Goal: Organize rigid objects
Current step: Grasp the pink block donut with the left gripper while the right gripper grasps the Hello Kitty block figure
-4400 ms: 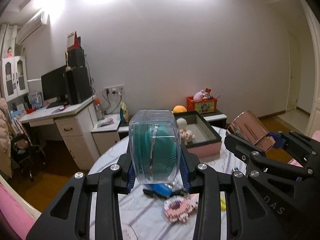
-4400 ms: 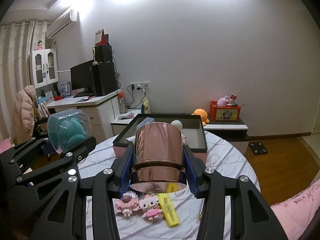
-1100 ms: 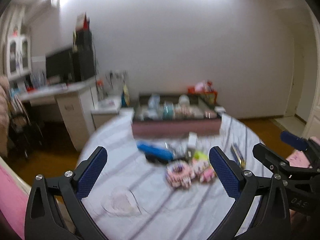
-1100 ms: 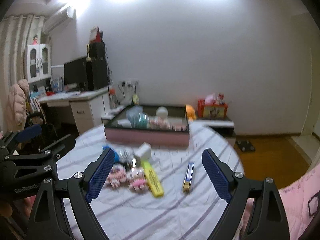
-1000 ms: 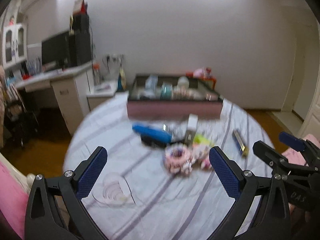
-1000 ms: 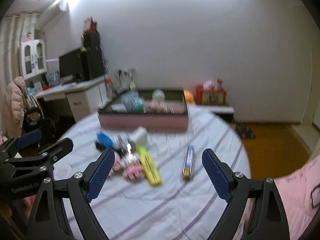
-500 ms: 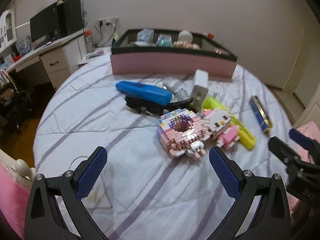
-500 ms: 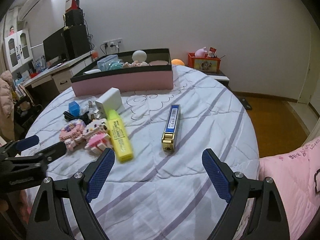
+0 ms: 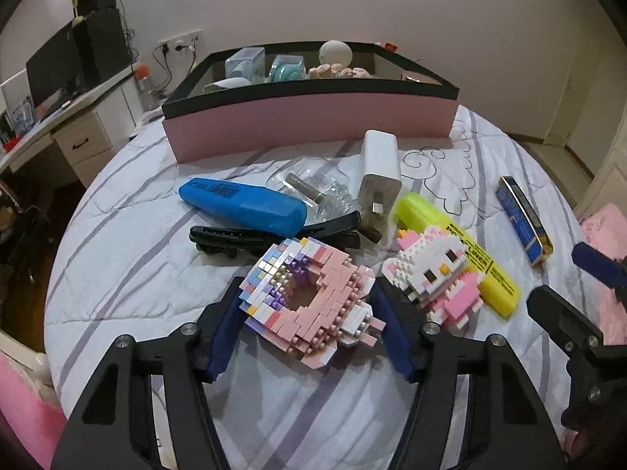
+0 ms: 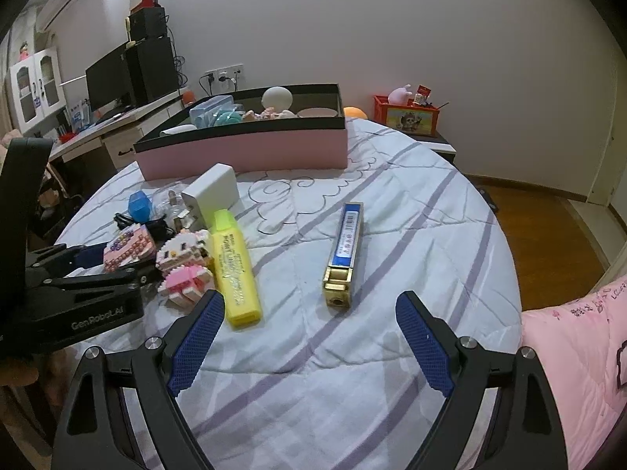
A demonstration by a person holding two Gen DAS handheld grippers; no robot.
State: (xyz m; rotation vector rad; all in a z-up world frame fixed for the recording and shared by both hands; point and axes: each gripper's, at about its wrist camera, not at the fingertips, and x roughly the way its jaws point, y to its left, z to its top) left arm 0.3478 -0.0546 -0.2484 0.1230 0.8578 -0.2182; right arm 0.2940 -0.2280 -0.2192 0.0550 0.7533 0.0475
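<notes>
My left gripper (image 9: 309,317) is shut on a pink and purple brick donut (image 9: 309,297) lying on the round table; it also shows in the right wrist view (image 10: 127,246). A pink and white brick cat (image 9: 439,274) lies just right of it. My right gripper (image 10: 309,337) is open and empty, just short of a blue and gold harmonica (image 10: 345,246) and a yellow highlighter (image 10: 233,262). A pink storage box (image 9: 313,117) at the back holds a clear case, a teal item, a white ball and a rose cup.
A blue case (image 9: 243,203), a black hair clip (image 9: 254,235), a white charger (image 9: 380,172) and a clear plastic piece (image 9: 313,188) lie between donut and box. The table edge drops to wooden floor (image 10: 548,219) on the right. A desk (image 9: 58,125) stands left.
Both grippers have let go of the clear case and the rose cup, which now sit in the box. They dropped toward the table, and the left jaws closed on the brick donut.
</notes>
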